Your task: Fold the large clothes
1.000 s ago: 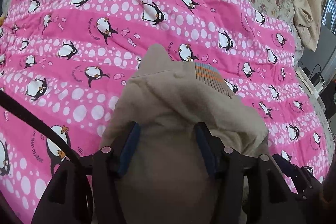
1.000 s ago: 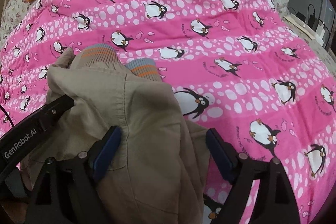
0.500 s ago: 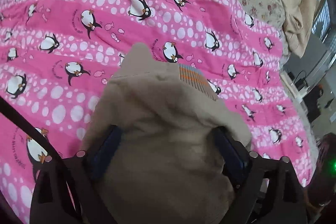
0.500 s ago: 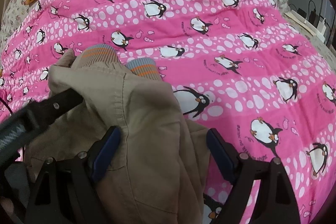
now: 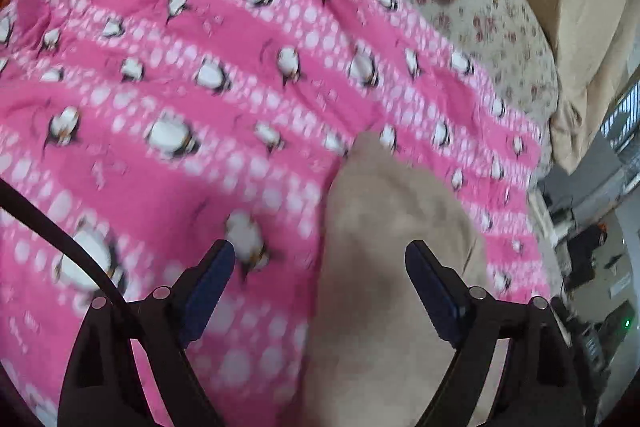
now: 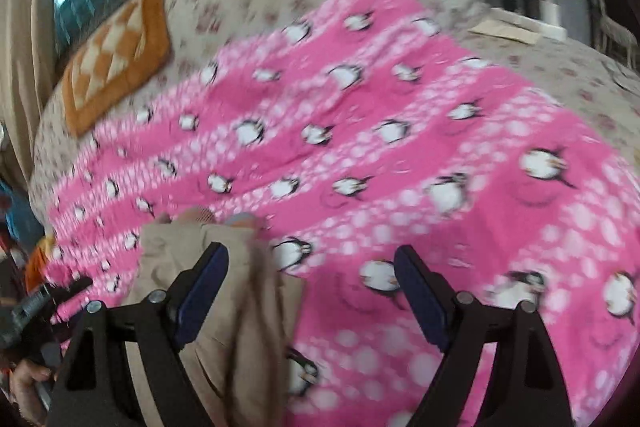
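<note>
Bed (image 6: 580,75) covered by a cream sheet with small reddish floral print. Lying directly on it: 1 pink blanket (image 5: 168,187) with white dots and penguin print, spread wide; 1 orange-and-cream checked cushion (image 6: 120,55) near the head end, just beside the blanket's edge; 1 beige cloth (image 5: 580,39) bunched at the bed's far side. Tan garment (image 5: 384,267) lies folded on the blanket.

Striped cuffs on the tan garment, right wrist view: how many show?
2: a brownish striped cuff and a bluish striped cuff, side by side at the tan garment's far edge on the pink blanket. Blurred; others may be hidden.
</note>
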`<state>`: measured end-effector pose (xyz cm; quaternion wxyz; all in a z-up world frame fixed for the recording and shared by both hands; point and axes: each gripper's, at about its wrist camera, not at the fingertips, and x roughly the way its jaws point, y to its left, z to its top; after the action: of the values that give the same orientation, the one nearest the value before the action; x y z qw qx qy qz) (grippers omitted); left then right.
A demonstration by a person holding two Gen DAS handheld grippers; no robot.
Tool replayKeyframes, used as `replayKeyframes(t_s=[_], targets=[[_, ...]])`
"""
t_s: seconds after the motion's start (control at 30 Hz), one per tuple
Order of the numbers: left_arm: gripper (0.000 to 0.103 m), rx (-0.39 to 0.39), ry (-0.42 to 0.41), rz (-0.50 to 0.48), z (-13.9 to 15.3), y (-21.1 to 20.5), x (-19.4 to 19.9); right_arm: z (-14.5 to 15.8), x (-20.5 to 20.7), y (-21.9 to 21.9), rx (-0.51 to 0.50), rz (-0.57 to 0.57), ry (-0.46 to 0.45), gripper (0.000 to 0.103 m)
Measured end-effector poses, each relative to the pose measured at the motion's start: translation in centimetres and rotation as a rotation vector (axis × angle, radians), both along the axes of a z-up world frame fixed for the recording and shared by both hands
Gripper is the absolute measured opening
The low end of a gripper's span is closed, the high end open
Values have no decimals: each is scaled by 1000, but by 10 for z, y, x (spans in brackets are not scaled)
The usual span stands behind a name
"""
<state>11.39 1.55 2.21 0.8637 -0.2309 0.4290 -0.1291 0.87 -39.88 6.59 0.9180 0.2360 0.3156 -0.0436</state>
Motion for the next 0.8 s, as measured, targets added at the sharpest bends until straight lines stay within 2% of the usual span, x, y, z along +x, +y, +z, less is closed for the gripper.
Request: replayKeyframes(t_s=[0.07, 0.13, 0.23, 0.3, 0.37, 0.43, 0.5, 0.53, 0.63, 0.73, 0.77, 0.8], targets=[[72, 19, 31, -56, -8, -12, -12, -6, -9, -5, 71, 35, 4, 88], [72, 68, 19, -102, -11, -27, -23, -13, -12, 1, 104, 72, 28, 95], [72, 197, -27, -156, -13, -53, -34, -26, -4, 25, 76, 153, 84, 98], [72, 237, -31, -185, -18, -64, -35, -33, 4, 40, 86, 203, 97, 98], [72, 233, -14, -192, -24, -62, -33, -41, 13, 51, 133, 254, 113, 98], [72, 179, 19, -184, -29, -56, -28, -51, 22, 58, 147, 280, 150, 98], [73, 127, 48, -174, -34, -49, -25, -70, 32, 63, 115, 273, 253, 102], [73, 119, 55, -174, -35, -48, -24, -77, 33, 64, 124, 273, 272, 103], [73, 134, 56, -189, -34, -50, -22, -78, 37, 65, 159, 279, 251, 103], [73, 137, 58, -189, -33, -50, -14, -84, 49, 74, 268, 409, 243, 102], [73, 133, 57, -178, -33, -48, -11, -84, 53, 76, 271, 438, 232, 101], [73, 125, 59, -166, -34, -47, -7, -84, 54, 75, 261, 435, 218, 94]])
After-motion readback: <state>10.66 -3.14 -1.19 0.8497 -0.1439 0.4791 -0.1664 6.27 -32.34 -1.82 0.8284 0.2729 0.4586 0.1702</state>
